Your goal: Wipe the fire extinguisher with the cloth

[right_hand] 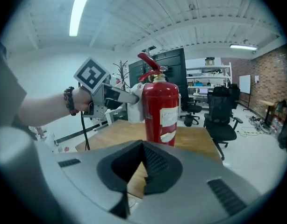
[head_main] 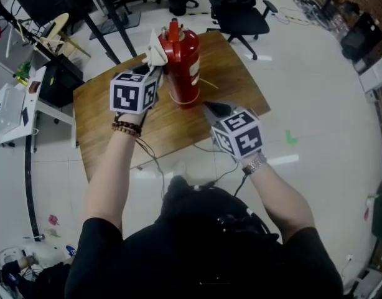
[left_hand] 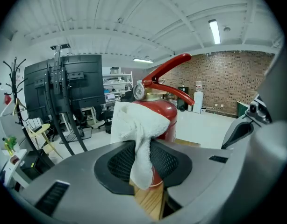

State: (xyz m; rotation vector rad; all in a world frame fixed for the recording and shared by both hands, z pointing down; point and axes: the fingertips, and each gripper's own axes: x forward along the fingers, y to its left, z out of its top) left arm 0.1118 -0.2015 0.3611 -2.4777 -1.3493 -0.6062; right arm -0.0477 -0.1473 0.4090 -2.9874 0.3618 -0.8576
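A wooden table (head_main: 231, 80) stands on a pale floor (head_main: 315, 104); near its middle the red extinguisher (head_main: 183, 67) stands upright, lever on top; the left gripper (left_hand: 144, 171) reaches in from the left, its jaws clamped on the white cloth (left_hand: 139, 125), which presses against the upper side of the cylinder; the right gripper (right_hand: 142, 164) hangs just beside the extinguisher's base, off it, jaws closed with nothing between them; the cloth's loose end droops between the left jaws.
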